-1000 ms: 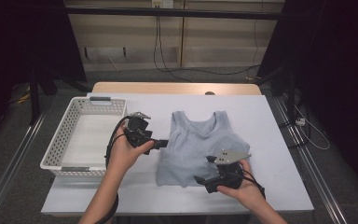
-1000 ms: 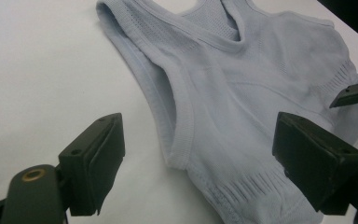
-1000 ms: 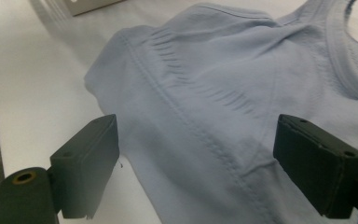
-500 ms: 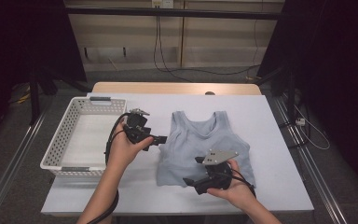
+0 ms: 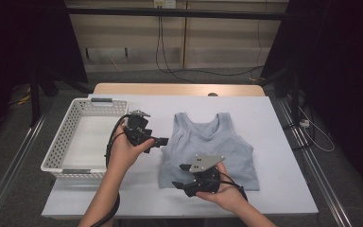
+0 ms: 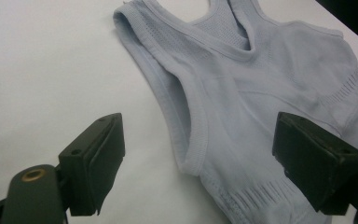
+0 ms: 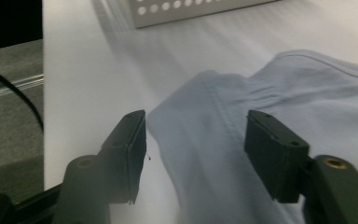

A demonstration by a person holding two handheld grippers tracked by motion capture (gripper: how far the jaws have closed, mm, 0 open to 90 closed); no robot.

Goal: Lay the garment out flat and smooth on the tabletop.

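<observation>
On the bench (image 5: 283,142), pale blue tank top (image 5: 208,146) flat, hem corner between right gripper (image 7: 193,149) fingers, just closing, not yet pinching; left gripper (image 6: 198,158) fingers spread above armhole.

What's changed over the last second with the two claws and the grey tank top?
The right claw has slid leftward along the tank top's near hem toward its bottom left corner, and its jaws have just been closing, with that corner between them but not yet pinched. The left claw stayed open beside the top's left armhole. The top and the white basket lie as before.
</observation>
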